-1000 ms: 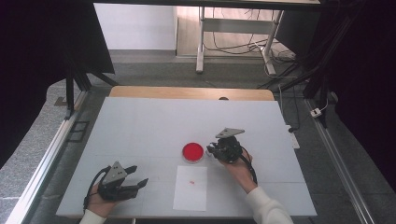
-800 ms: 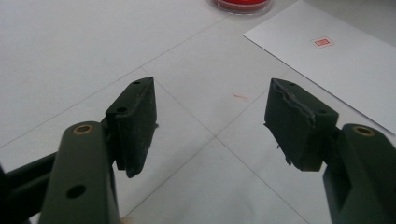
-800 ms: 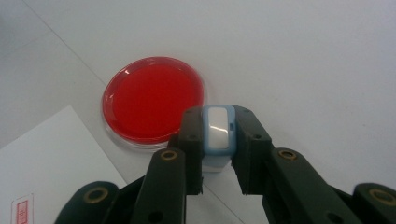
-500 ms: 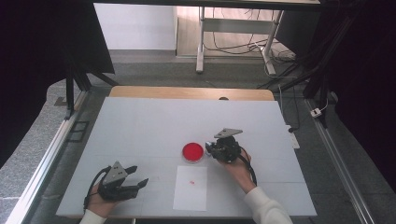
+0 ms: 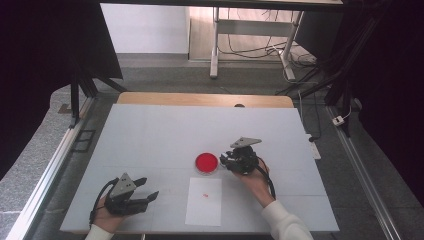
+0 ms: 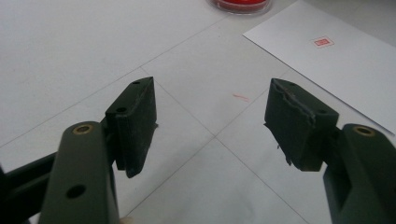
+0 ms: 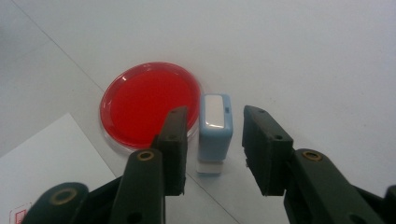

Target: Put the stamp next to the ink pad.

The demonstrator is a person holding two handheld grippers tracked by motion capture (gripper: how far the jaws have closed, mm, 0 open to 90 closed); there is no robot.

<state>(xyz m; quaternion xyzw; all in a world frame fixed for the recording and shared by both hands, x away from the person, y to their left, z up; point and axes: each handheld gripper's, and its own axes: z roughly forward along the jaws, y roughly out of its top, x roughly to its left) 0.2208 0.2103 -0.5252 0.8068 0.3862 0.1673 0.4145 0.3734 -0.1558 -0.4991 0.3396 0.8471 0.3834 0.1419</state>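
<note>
A small light-blue stamp (image 7: pixel 215 126) stands upright on the white table, right beside a round red ink pad (image 7: pixel 149 105) (image 5: pixel 206 162). My right gripper (image 7: pixel 215 112) (image 5: pixel 225 161) straddles the stamp. Its jaws have just been opening, and a gap shows on each side of the stamp, so the pads are off it. My left gripper (image 6: pixel 212 98) (image 5: pixel 147 189) rests open near the table's front left with nothing between its jaws. A white paper sheet (image 5: pixel 204 202) (image 6: pixel 336 70) carries a small red stamp mark (image 6: pixel 322 42).
The white table (image 5: pixel 150 135) stretches back to a wooden strip at its far edge. Metal rails run along both sides. Cables and a table frame stand on the floor behind. A faint red smear (image 6: pixel 240 97) marks the tabletop ahead of the left gripper.
Both hands keep their places in the high view. The right gripper stays beside the ink pad, and its jaws are too small there to show a difference.
</note>
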